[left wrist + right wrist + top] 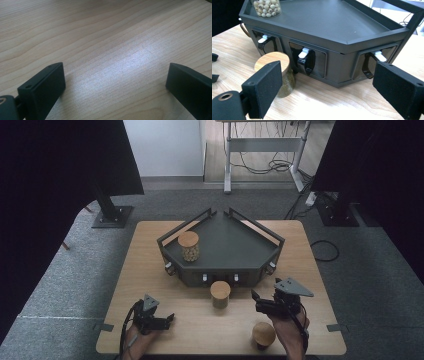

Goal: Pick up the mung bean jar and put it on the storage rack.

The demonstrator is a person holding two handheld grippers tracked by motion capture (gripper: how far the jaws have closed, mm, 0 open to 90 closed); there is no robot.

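Observation:
A dark grey angular tray [235,245] stands at the back middle of the wooden table. On its left part is a glass jar of pale beads with a wooden lid [188,245], which the right gripper view shows too [266,7]. A second wooden-lidded jar [220,293] stands on the table just before the tray's front. A third [263,334] is by the right hand. My right gripper [256,301] hovers right of the middle jar, open and holding nothing [324,85]; the jar [279,75] stands beyond its left jaw. My left gripper [170,319] is open over bare wood [115,82].
The tray's front wall [337,62] carries three recessed black hooks with white tabs. Raised rails run along the tray's back edges. Dark stands and cables sit on the grey carpet beyond the table [150,270].

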